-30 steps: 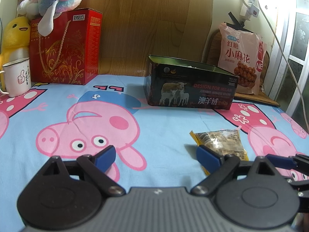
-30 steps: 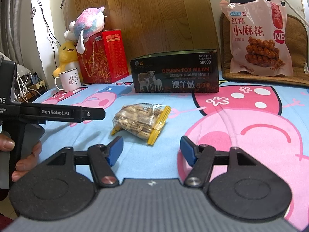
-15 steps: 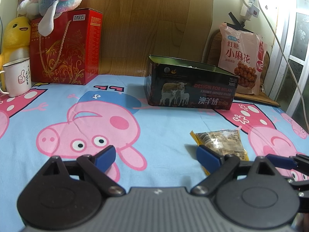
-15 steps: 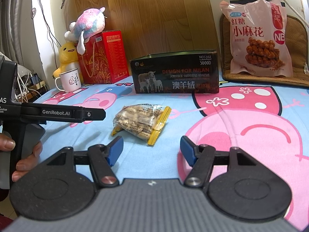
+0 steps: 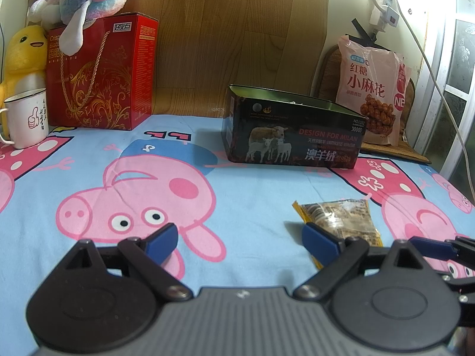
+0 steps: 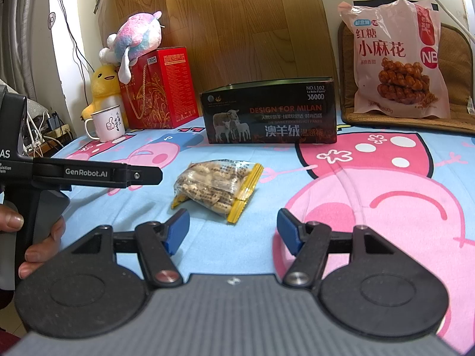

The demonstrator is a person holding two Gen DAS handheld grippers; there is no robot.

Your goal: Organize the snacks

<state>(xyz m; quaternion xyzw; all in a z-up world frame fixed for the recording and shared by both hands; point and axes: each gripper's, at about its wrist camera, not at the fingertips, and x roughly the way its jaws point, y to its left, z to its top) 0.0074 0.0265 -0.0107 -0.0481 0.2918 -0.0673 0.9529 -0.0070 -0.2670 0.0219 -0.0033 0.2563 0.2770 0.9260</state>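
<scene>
Nothing has moved since the earlier frame: we hold both tools spread and empty, left tool [image 5: 239, 238] and right tool [image 6: 233, 228], aimed at the snack bag [image 6: 216, 182] mid-frame, before the open box [image 6: 268, 112].

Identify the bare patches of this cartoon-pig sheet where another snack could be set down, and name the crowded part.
Free: the wide stretch between the white mug and the dark tin box, in front of the red gift box; also right of the clear snack packet, before the pink snack bag. Crowded: the back left corner, where mug, gift box and plush toys cluster.
</scene>
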